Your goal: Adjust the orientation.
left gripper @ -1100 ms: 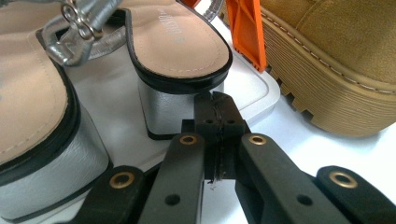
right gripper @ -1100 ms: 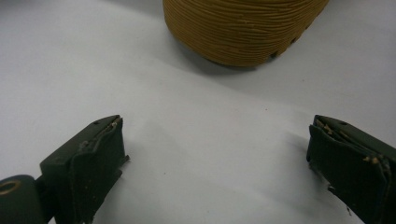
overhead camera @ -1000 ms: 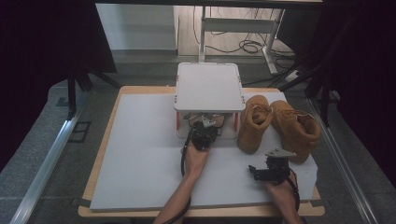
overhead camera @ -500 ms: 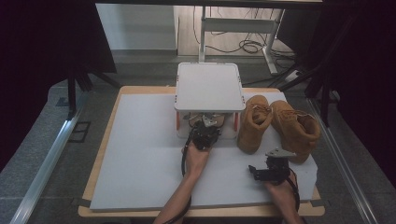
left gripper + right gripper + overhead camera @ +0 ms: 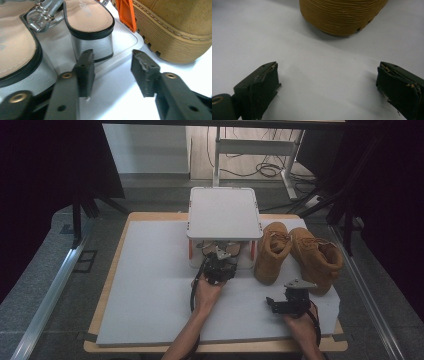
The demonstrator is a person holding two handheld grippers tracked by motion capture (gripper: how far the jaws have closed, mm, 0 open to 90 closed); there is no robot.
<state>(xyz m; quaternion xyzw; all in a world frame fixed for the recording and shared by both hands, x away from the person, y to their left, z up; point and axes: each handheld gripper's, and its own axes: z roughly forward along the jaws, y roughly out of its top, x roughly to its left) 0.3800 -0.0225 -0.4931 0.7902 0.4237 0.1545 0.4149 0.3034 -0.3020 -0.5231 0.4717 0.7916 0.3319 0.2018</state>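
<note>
Under a white shelf rack (image 5: pixel 224 212) stand silver sandals (image 5: pixel 220 249). My left gripper (image 5: pixel 218 265) sits at the rack's front; its jaws have just been opening. In the left gripper view it (image 5: pixel 111 56) is open with nothing between the fingers, just short of a silver block-heel sandal (image 5: pixel 91 40); a second sandal (image 5: pixel 17 55) lies to the left. Two tan boots (image 5: pixel 272 252) (image 5: pixel 317 257) stand right of the rack. My right gripper (image 5: pixel 290 300) rests on the table near them and is wide open (image 5: pixel 328 72), with a boot's ribbed sole (image 5: pixel 342 15) ahead.
The rack has orange legs (image 5: pixel 126 13) and a white base tray (image 5: pixel 125 42). A boot's sole (image 5: pixel 175 30) presses close to that tray. The white board (image 5: pixel 150 290) on the wooden table spreads bare to the left. Cables lie on the floor behind.
</note>
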